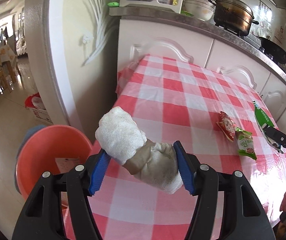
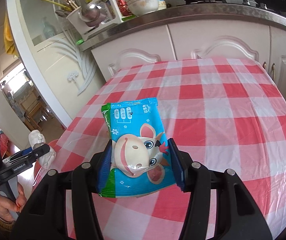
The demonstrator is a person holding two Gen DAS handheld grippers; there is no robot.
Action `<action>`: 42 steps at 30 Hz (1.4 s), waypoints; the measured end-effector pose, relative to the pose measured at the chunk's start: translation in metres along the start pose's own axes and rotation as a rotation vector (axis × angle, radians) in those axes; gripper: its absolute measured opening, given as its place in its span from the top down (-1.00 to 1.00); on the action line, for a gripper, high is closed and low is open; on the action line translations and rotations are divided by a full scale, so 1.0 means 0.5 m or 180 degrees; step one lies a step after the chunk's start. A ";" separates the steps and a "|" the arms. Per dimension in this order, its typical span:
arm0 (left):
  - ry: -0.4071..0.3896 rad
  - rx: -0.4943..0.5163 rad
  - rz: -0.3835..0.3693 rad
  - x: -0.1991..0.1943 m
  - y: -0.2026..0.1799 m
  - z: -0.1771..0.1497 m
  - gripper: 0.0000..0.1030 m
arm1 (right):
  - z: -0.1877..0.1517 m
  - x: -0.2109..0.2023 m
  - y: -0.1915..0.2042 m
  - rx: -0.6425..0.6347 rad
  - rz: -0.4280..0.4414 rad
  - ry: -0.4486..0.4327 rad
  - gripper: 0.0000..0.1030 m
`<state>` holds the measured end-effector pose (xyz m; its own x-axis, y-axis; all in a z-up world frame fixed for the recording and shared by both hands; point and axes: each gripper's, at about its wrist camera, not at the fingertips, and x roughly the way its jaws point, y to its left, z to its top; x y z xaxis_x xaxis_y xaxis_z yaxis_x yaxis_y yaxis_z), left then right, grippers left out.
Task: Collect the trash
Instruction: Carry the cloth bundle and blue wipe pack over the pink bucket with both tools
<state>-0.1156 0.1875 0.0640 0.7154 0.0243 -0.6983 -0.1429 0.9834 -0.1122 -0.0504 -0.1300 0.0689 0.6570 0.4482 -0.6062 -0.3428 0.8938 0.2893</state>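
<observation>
The left claw (image 1: 141, 166) is clenched on a crumpled wad of white paper towel (image 1: 135, 146), its 2 blue pads pressing the wad from either side. The wad is partly stained grey-brown near the grip and sticks up and to the left, above the left edge of the desk (image 1: 183, 92), which is covered by a red-and-white checked plastic cloth. Just left of that claw and lower down, off the desk edge, sits an orange-pink basin (image 1: 49, 152) with a scrap of paper lying inside it.

The right claw (image 2: 141, 162) is clenched on a blue snack packet (image 2: 135, 146) printed with a cartoon cow face; the packet stands up between the blue pads, lifted off the cloth, with its green-edged top seal pointing away from the camera. In the left wrist view this same packet appears only as a green-and-white edge at the far right, held by the black tip of the other claw.

2 more wrappers lie flat on the cloth toward the right side of the desk: a red wrapper (image 1: 227, 126) and, touching its near end, a green wrapper (image 1: 245, 143). Both are well apart from the left claw.

Behind the desk runs a row of white cabinet doors (image 1: 183, 46) under a kitchen worktop carrying a lidded metal pot (image 1: 232, 14), white bowls (image 1: 200, 8) and a black wok (image 1: 276, 50).
</observation>
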 end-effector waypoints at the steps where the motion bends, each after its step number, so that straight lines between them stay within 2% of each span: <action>1: -0.0024 0.0006 0.0035 -0.004 0.006 0.000 -0.24 | 0.001 0.000 0.010 -0.0022 0.0024 0.0007 -0.05; 14: -0.0207 -0.0040 0.0388 -0.040 0.087 -0.006 -0.24 | 0.001 0.011 0.141 -0.0349 0.0255 0.0110 -0.05; 27: -0.0270 -0.0100 0.0789 -0.051 0.182 -0.022 -0.24 | -0.012 0.061 0.269 -0.0535 0.0605 0.0400 -0.05; 42: -0.0223 -0.0249 0.0988 -0.048 0.258 -0.039 -0.24 | -0.009 0.122 0.401 -0.0728 0.0986 0.0698 -0.05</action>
<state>-0.1646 0.3103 0.0523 0.6744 0.3357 -0.6576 -0.4118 0.9103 0.0424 -0.0821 0.0768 0.0863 0.3504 0.6579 -0.6666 -0.6569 0.6800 0.3257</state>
